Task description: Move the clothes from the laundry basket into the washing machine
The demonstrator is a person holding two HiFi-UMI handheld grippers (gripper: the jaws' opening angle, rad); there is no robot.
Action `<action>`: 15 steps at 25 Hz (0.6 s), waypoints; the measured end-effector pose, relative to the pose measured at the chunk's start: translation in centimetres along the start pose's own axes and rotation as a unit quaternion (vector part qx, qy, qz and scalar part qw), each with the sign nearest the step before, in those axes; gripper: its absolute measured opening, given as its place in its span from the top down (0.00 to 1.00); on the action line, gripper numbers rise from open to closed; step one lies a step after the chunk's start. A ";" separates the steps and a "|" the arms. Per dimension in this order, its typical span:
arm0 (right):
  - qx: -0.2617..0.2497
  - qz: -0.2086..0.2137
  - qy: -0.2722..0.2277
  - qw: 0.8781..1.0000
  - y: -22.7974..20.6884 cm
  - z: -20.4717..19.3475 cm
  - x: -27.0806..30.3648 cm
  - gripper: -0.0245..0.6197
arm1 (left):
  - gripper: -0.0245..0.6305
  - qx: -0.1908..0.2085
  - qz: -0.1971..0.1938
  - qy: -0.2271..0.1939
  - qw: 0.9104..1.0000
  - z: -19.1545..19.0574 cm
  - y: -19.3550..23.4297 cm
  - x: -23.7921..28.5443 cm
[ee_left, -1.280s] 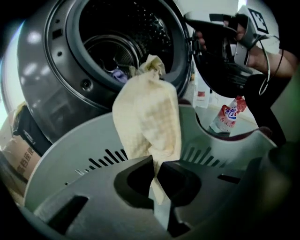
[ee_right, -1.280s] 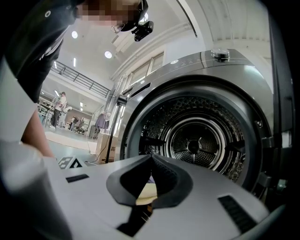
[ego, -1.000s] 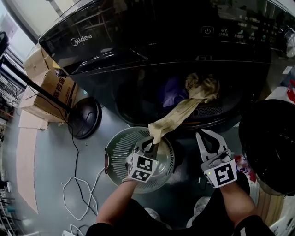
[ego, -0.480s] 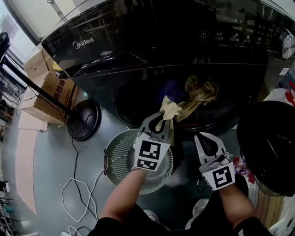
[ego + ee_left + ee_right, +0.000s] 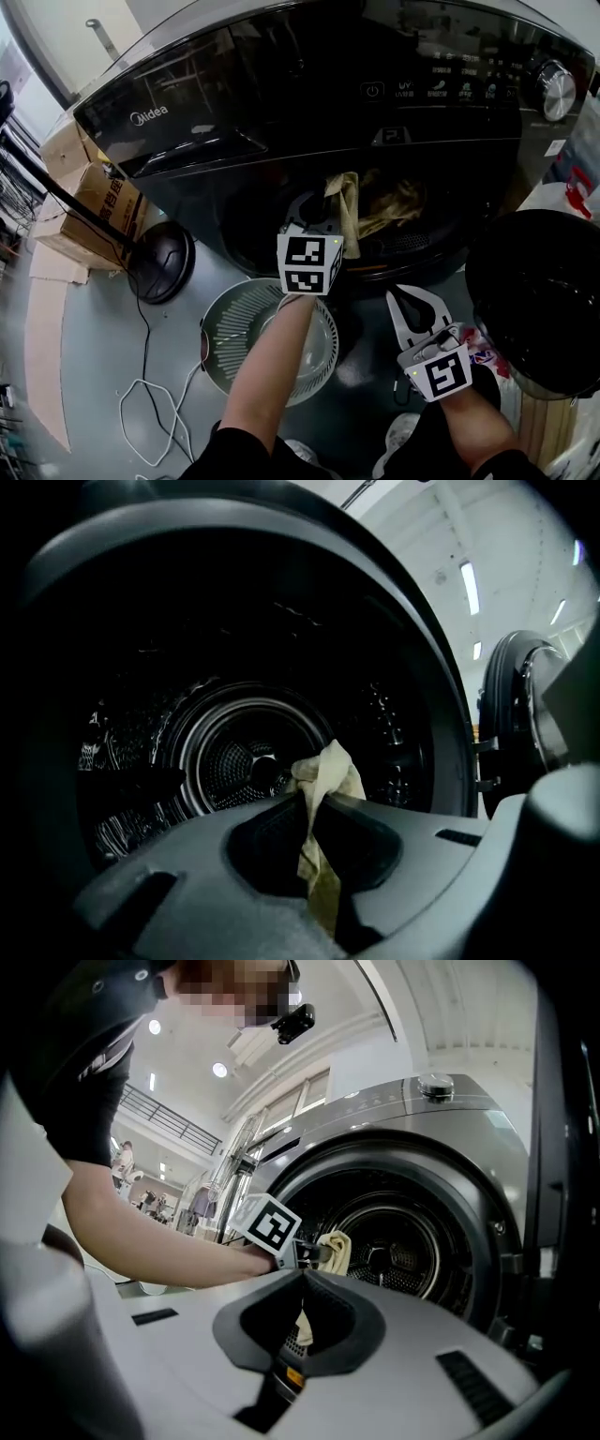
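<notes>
Grey left gripper (image 5: pixel 321 208) and right gripper (image 5: pixel 413 292) carry white black-marked cubes (image 5: pixel 309 263); sleeves (image 5: pixel 236 454) seem black.

Floor (image 5: pixel 89 347) bears laundry basket (image 5: pixel 228 326) (stand base (image 5: pixel 157 262) beside)

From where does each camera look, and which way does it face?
Head view: on the person's head, facing down at the washing machine and laundry basket; shows both arms, left gripper, right gripper.
Left gripper view: on the left gripper, facing into the drum; its fingers pinch a beige cloth.
Right gripper view: on the right gripper, facing the drum; shows the left arm.
Shared: all show the cloth.
</notes>
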State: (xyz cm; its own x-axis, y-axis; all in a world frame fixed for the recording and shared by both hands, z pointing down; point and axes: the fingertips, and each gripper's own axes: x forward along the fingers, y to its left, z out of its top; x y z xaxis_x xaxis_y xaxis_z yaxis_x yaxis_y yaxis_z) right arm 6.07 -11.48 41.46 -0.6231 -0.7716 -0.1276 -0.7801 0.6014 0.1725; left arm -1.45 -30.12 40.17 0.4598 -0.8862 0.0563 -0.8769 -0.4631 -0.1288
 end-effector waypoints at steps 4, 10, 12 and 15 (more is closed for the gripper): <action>0.005 0.000 -0.001 1.000 -0.1 -0.1 0.0 0.95 | 0.94 -0.005 0.020 -0.016 1.000 1.1 2.3 2.3; 0.003 0.004 0.000 1.000 0.1 -0.4 0.4 0.95 | 0.91 -0.009 0.040 0.050 0.998 -3.0 4.3 3.9; 0.002 0.005 0.001 1.000 0.2 -0.5 0.6 0.95 | 0.66 -0.011 0.025 0.069 0.997 -4.2 3.6 4.3; 0.002 0.004 0.003 1.000 0.3 -0.6 0.6 0.95 | 0.52 -0.022 0.010 0.101 0.995 -6.2 2.5 4.7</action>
State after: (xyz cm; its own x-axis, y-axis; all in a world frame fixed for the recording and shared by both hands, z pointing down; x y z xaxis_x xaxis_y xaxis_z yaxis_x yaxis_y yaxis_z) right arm 5.52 -11.89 42.03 -0.6294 -0.7677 -0.1203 -0.7750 0.6088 0.1697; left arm -2.35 -35.47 46.29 0.4092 -0.8770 0.2520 -0.8925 -0.4421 -0.0892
